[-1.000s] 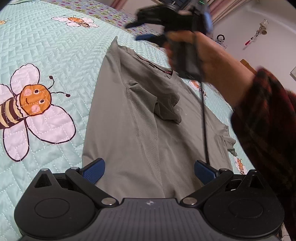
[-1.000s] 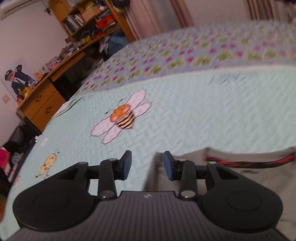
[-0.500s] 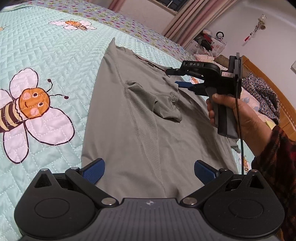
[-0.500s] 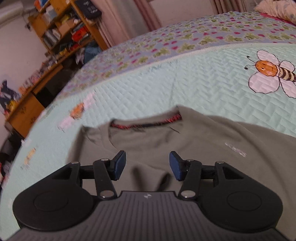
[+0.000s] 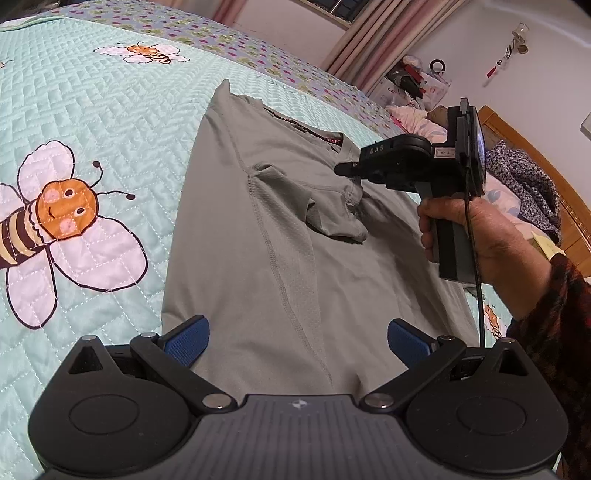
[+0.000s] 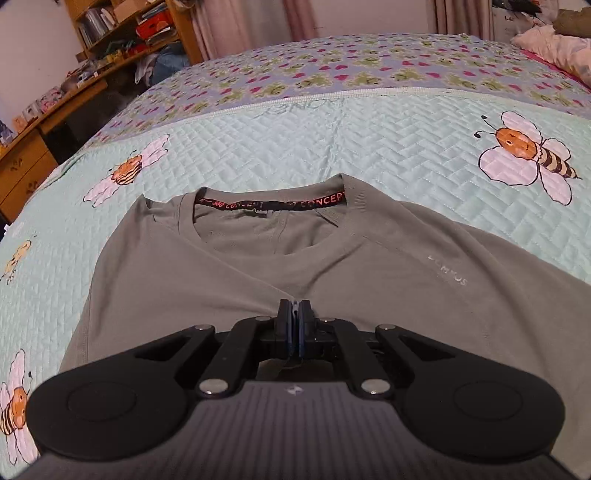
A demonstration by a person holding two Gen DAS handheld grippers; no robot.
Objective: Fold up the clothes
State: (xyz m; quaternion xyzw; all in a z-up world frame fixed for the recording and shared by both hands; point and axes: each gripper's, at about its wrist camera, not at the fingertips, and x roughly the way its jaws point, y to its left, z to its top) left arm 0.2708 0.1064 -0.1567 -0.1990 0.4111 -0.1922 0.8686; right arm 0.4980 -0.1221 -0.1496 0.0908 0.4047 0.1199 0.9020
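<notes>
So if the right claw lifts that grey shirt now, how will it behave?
The shirt looks thin and creased, so it should drape limply. With the right claw pinching one small spot, the rest probably trails over the quilt. Likely light.

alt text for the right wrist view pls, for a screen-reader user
The right gripper is shut, pinching a fold of a grey-green T-shirt just below its neckline. The shirt lies spread on a mint quilted bedspread printed with cartoon bees, with wooden shelves behind.
</notes>
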